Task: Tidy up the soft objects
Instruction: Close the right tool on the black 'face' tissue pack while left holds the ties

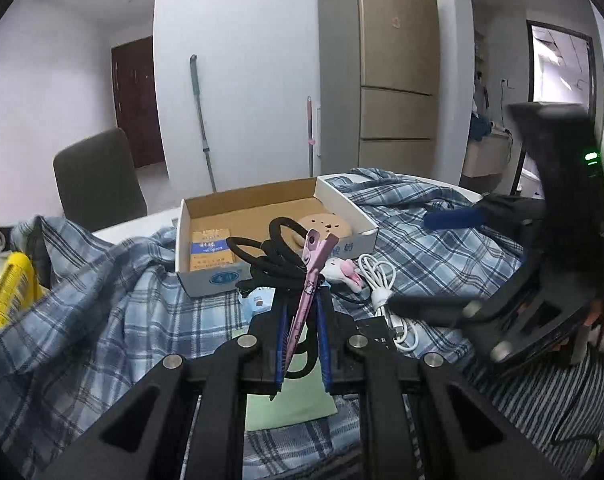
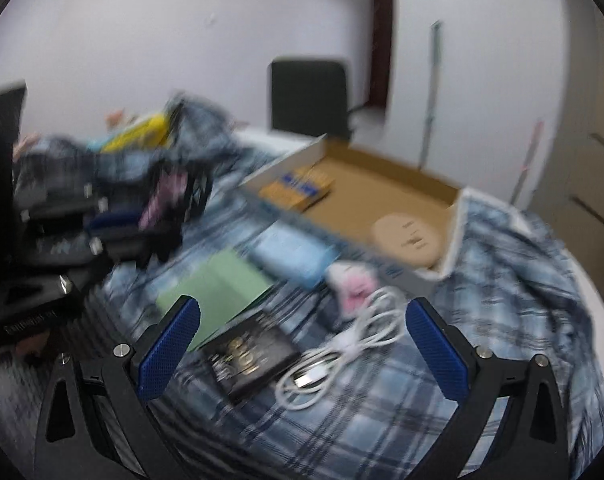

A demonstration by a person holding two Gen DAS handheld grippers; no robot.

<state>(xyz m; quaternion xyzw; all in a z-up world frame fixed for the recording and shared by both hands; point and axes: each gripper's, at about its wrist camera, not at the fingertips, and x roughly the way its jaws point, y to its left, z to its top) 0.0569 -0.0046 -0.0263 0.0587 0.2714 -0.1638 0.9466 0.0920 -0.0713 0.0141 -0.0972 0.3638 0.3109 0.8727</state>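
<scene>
Left tongs (image 1: pixel 302 312) pinched on pink clip (image 1: pixel 308 296) with limp black hair ties (image 1: pixel 269 252) dangling; right tongs (image 2: pixel 302 344) wide open, empty; box (image 1: pixel 205 276) at 12 o'clock.

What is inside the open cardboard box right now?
The cardboard box holds a round tan sponge and an orange-and-blue packet. The left gripper's pink clip and black hair ties hide part of its floor.

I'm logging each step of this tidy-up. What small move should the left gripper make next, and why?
Probably carry forward over the cardboard box and release there: the left gripper is shut on the pink hair clip and tangled black hair ties, just short of the box's near wall.
</scene>
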